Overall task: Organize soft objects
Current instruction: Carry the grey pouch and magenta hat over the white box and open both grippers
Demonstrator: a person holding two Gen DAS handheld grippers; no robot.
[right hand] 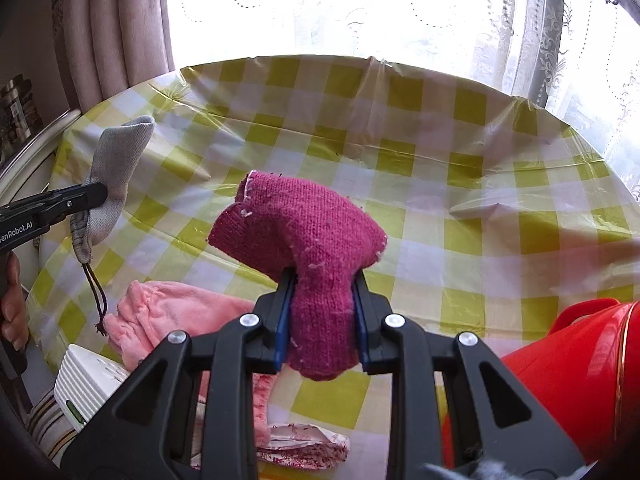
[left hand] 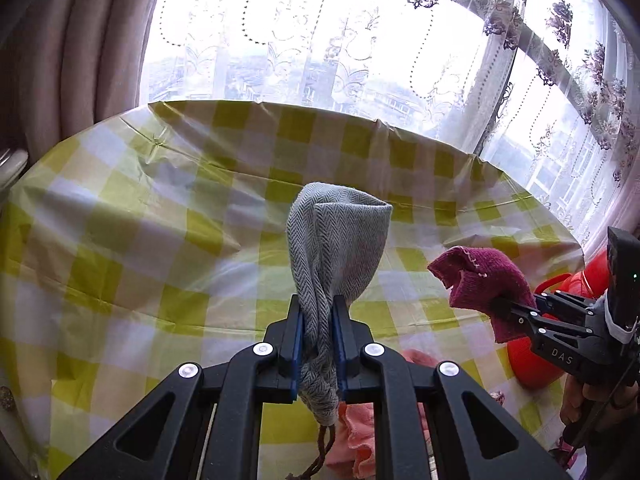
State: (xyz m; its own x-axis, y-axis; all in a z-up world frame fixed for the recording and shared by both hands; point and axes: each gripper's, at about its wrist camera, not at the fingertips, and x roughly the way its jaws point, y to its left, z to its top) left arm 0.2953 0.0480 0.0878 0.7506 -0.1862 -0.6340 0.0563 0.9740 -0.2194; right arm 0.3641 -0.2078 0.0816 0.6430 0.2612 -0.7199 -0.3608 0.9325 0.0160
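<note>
This is a lived-in home, a room by a big window. Embroidered lace sheers hang across the glass with heavy pinkish-grey drapes beside them. A round table wears a yellow-and-white checked plastic tablecloth, and on it lie a fluffy pink garment and a red plastic container, everyday household things.

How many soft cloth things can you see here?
4: grey pouch in the left jaws, magenta knit piece in the right, pink fleece and floral fabric on the table. More may be hidden.
</note>
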